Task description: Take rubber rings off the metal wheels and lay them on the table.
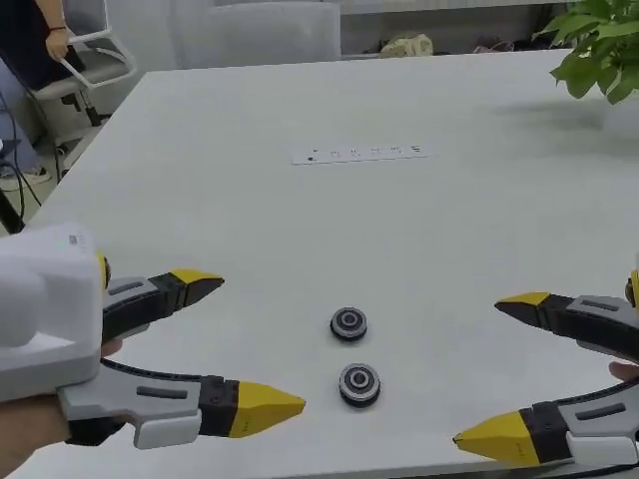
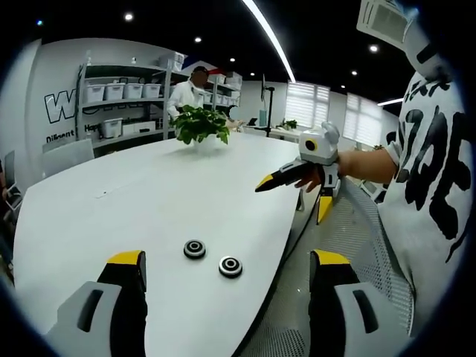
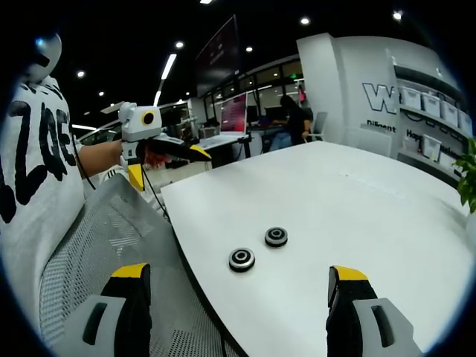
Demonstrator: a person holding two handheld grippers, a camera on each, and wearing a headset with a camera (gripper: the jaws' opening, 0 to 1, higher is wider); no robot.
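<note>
- Farther wheel (image 1: 348, 324) and nearer wheel (image 1: 359, 385) lie flat on the worktop (image 1: 300, 220), well to the person's side of the socket strip (image 1: 361, 154). The dark rubber rings (image 1: 334, 325) look still seated.
- Left tongs (image 1: 262, 342) and right tongs (image 1: 475, 371), also on the near side of the strip, flank the wheels. Both are spread wide and hold nothing.
- Judgement: the wheels are small, stiff and likely to skid, while the rings are soft and stretchy. Pin the hub and pinch the outer band.
</note>
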